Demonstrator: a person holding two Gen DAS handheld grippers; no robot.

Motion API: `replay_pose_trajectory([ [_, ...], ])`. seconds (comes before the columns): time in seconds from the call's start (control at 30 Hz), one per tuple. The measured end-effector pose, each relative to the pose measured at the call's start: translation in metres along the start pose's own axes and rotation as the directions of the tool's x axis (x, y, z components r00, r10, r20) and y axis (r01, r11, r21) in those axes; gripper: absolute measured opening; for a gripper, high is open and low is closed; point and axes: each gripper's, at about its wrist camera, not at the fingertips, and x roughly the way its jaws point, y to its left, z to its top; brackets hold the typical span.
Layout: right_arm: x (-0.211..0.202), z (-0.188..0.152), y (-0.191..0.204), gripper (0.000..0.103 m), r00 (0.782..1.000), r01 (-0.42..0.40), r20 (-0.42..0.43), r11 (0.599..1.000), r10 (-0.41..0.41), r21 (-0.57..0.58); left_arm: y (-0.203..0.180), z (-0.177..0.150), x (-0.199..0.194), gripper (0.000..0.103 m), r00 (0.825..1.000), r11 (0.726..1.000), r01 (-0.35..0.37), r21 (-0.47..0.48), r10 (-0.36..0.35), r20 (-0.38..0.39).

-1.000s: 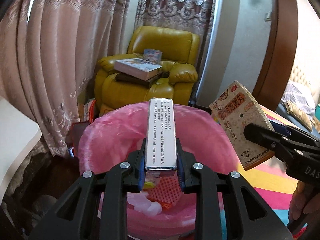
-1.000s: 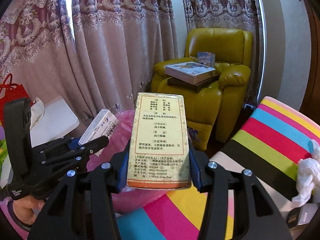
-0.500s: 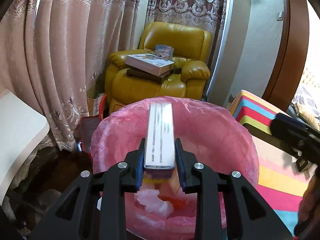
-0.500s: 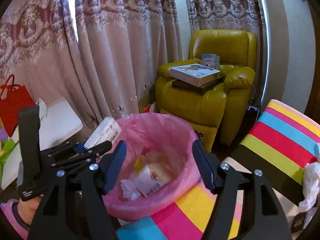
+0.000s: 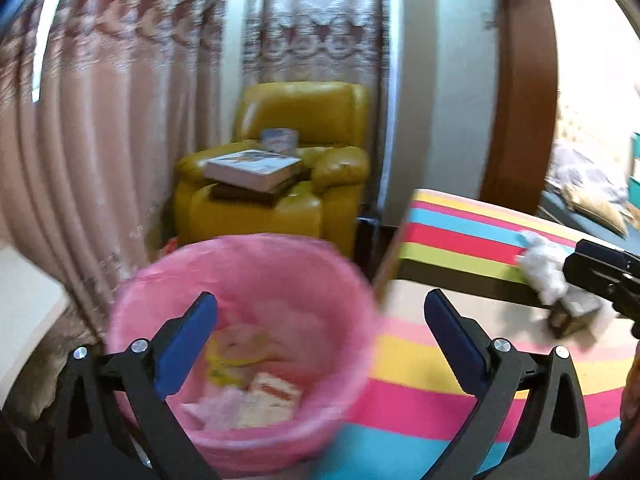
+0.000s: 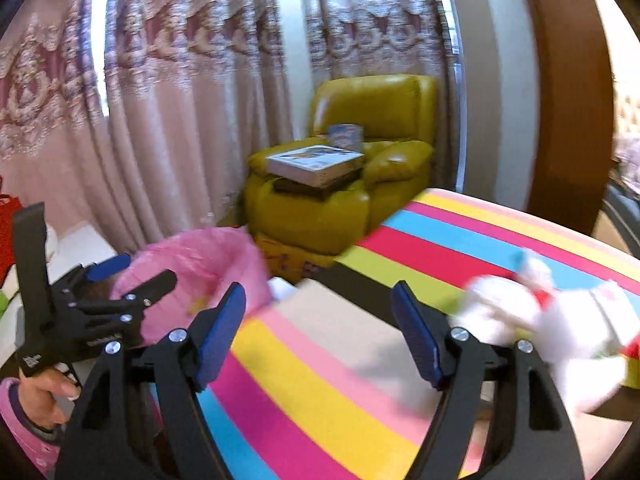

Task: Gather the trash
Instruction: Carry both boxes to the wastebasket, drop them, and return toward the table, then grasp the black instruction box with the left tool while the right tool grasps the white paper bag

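Observation:
A bin lined with a pink bag (image 5: 240, 280) stands beside a striped table; boxes and crumpled paper (image 5: 256, 392) lie inside it. My left gripper (image 5: 320, 344) is open and empty above the bin's right rim. It also shows in the right wrist view (image 6: 132, 272). My right gripper (image 6: 320, 332) is open and empty over the striped table (image 6: 320, 380). Its body shows at the right edge of the left wrist view (image 5: 608, 276). White crumpled tissues (image 6: 540, 320) lie on the table to its right; they also show in the left wrist view (image 5: 544, 268).
A yellow armchair (image 5: 288, 184) with stacked books (image 5: 256, 168) stands behind the bin against pink curtains (image 5: 100, 140). A small dark box (image 5: 572, 316) lies by the tissues. A white surface (image 6: 76, 244) is at the left. A brown door frame (image 5: 520, 80) stands at the right.
The left gripper has opened and let go of the long silver box, which is gone from its jaws. The right gripper, which dropped its box earlier, has swung right over the table towards the tissues.

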Motion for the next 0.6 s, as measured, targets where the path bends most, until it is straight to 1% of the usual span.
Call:
replay_pose_trajectory([
  [0.07,-0.014,-0.006,-0.023,0.073,0.999,0.046,0.007,0.999,-0.047,0.022,-0.023,0.001,0.003,0.097,0.999,0.999,0.043,0.015,-0.043,-0.003],
  [0.2,-0.043,-0.021,-0.071,0.074,0.991,0.133,0.009,0.989,-0.134,0.065,-0.077,0.000,0.015,0.097,0.992,0.990,0.122,0.075,-0.121,-0.022],
  [0.33,-0.070,-0.034,-0.117,0.074,0.974,0.224,-0.001,0.968,-0.226,0.113,-0.127,-0.005,0.025,0.097,0.982,0.974,0.189,0.123,-0.184,-0.045],
  [0.43,-0.091,-0.046,-0.161,0.075,0.952,0.303,-0.019,0.939,-0.305,0.164,-0.165,-0.007,0.035,0.097,0.969,0.958,0.243,0.155,-0.234,-0.076],
  [0.47,-0.094,-0.049,-0.170,0.075,0.946,0.322,-0.025,0.931,-0.322,0.173,-0.173,-0.009,0.036,0.097,0.966,0.954,0.254,0.160,-0.243,-0.082],
  [0.57,-0.106,-0.058,-0.207,0.075,0.918,0.397,-0.062,0.895,-0.393,0.206,-0.200,-0.013,0.042,0.097,0.955,0.937,0.292,0.190,-0.277,-0.105],
  [0.6,-0.107,-0.061,-0.215,0.075,0.912,0.410,-0.070,0.887,-0.404,0.213,-0.209,-0.015,0.044,0.097,0.951,0.930,0.305,0.203,-0.287,-0.113],
])
